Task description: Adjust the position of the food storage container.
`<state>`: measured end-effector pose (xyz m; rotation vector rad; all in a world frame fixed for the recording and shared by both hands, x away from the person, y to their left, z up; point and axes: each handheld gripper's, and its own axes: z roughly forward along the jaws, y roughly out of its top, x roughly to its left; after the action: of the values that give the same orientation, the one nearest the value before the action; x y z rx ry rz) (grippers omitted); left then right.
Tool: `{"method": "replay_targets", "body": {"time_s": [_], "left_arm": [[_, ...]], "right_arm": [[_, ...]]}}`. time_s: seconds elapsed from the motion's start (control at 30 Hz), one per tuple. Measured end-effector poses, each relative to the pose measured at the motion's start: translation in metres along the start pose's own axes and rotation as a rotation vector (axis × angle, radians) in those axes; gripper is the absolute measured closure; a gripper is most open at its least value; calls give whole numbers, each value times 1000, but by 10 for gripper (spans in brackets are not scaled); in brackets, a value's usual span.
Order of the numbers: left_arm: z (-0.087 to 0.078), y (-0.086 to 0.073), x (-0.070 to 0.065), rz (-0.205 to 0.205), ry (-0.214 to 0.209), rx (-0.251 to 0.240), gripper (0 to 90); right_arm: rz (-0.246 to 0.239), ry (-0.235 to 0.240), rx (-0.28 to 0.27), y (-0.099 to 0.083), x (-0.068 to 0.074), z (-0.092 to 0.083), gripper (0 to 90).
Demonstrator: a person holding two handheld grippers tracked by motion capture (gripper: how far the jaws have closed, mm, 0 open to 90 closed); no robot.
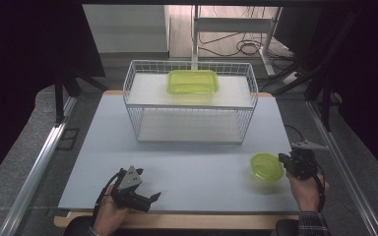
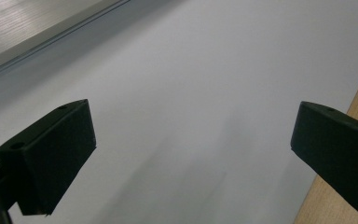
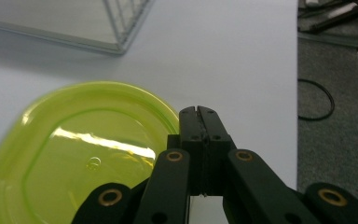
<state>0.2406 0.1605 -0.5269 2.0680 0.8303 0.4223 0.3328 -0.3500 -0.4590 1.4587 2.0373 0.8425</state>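
The yellow-green lid (image 3: 79, 154) lies flat on the table (image 1: 187, 167) near its right front, well apart from the wire basket (image 1: 189, 105) behind it. The right gripper (image 3: 199, 112) has its jaws pressed together at the lid's rim; whether they pinch it cannot be told. The left gripper (image 2: 193, 140) hangs wide open above bare table, holding nothing.

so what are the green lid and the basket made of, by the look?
Green lid: likely translucent plastic, glossy; light glints off it and the table shows through. Basket: probably white-coated metal wire, a thin open grid. The green container on its shelf looks like the same plastic.
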Motion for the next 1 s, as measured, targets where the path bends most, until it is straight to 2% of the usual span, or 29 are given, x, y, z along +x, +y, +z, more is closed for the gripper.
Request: {"method": "replay_targets", "body": {"time_s": [0.23, 0.4, 0.5, 0.67, 0.8, 0.83, 1.0], "left_arm": [[0, 0, 0, 1, 1, 0, 0], [0, 0, 0, 0, 2, 3, 0], [0, 0, 0, 3, 1, 6, 0], [0, 0, 0, 4, 2, 6, 0], [0, 0, 0, 3, 2, 7, 0], [0, 0, 0, 6, 2, 8, 0], [0, 0, 0, 8, 4, 10, 0]], "right_arm": [[41, -17, 8, -7, -9, -1, 891], [46, -13, 4, -9, -9, -2, 891], [59, 22, -16, -9, -6, -5, 885], [43, 43, -34, -8, 1, -7, 882], [39, 10, -34, -8, 0, -10, 880], [43, 6, -17, -11, -1, -9, 884], [50, -3, -13, -13, -1, -11, 883]]}}
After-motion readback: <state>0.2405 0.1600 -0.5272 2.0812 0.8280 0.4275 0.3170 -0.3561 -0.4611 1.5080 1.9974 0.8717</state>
